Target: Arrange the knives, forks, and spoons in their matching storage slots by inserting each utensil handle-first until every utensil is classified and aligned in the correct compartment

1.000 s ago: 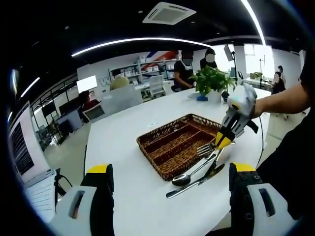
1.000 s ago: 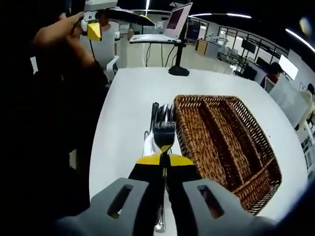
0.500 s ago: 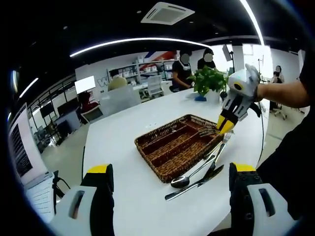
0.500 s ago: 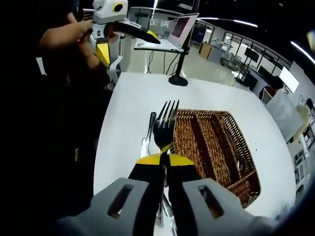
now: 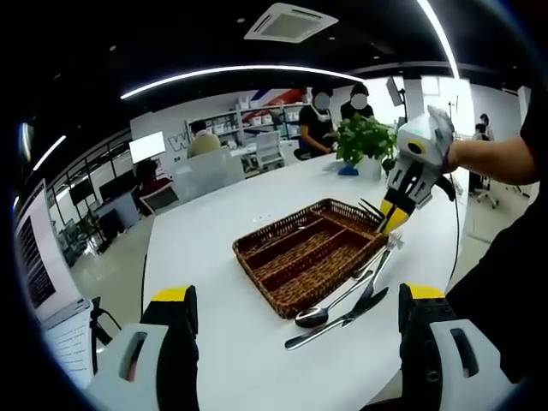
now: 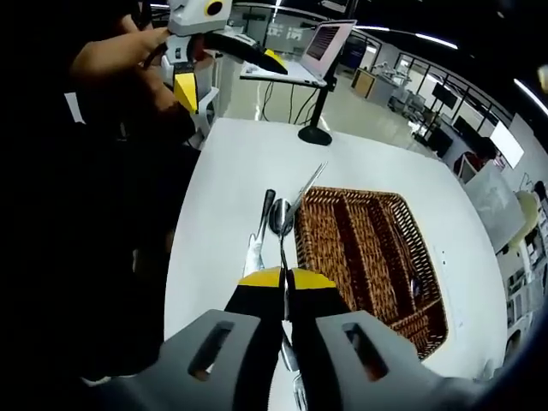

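Observation:
A brown wicker basket with long compartments lies on the white table. My right gripper is shut on a fork, held above the basket's near corner; in the right gripper view the fork is edge-on. Beside the basket lie a spoon, a knife and another fork. My left gripper hangs open over the table edge with nothing between its jaws.
A potted plant stands on the far end of the table. A laptop on a stand is beyond the opposite edge. Several people stand at the back. The person's arm comes in from the right.
The right gripper has lifted the fork from beside the other utensils to the basket's corner and rolled it, so the fork turned from face-on to edge-on. The left gripper stayed put.

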Tool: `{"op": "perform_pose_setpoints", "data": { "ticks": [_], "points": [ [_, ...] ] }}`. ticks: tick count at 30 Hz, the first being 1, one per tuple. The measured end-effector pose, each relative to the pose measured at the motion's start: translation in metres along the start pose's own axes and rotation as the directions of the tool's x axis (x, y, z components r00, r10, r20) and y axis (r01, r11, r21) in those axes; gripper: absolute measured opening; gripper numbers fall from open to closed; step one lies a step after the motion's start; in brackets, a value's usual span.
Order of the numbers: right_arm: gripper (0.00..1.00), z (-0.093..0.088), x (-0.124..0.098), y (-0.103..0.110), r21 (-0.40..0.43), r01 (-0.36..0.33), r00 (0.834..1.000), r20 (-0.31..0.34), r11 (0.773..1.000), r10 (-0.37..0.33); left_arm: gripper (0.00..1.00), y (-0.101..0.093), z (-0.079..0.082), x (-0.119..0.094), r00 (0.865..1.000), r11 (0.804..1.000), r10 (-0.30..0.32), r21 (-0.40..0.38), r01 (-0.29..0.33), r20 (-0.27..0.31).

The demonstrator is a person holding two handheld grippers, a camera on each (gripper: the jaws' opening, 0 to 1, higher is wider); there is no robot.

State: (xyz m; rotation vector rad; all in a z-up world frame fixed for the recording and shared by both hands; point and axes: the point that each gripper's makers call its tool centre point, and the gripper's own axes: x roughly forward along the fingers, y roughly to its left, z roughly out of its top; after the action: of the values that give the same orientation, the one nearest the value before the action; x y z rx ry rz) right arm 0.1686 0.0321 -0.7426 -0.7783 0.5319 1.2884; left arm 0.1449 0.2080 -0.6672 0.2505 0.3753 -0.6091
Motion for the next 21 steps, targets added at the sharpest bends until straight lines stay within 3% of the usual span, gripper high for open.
{"op": "perform_pose_setpoints", "data": {
  "ticks": [8,13,21],
  "points": [
    [0.00,-0.031,0.019,0.014,0.038,-0.059,0.994,-0.090,0.998,0.062,0.99,0.002,-0.001,-0.001,1.000,1.000,0.006,0.000,-0.006,-0.005],
    [0.00,-0.049,0.040,0.022,0.046,-0.053,0.993,-0.104,0.998,0.057,0.99,0.000,-0.002,0.000,1.000,1.000,0.003,0.002,-0.003,-0.010],
    [0.00,-0.060,0.076,0.025,0.083,-0.034,0.995,-0.091,0.996,0.042,0.99,0.002,-0.002,0.000,1.000,1.000,0.005,0.003,-0.005,-0.015]
  ]
}}
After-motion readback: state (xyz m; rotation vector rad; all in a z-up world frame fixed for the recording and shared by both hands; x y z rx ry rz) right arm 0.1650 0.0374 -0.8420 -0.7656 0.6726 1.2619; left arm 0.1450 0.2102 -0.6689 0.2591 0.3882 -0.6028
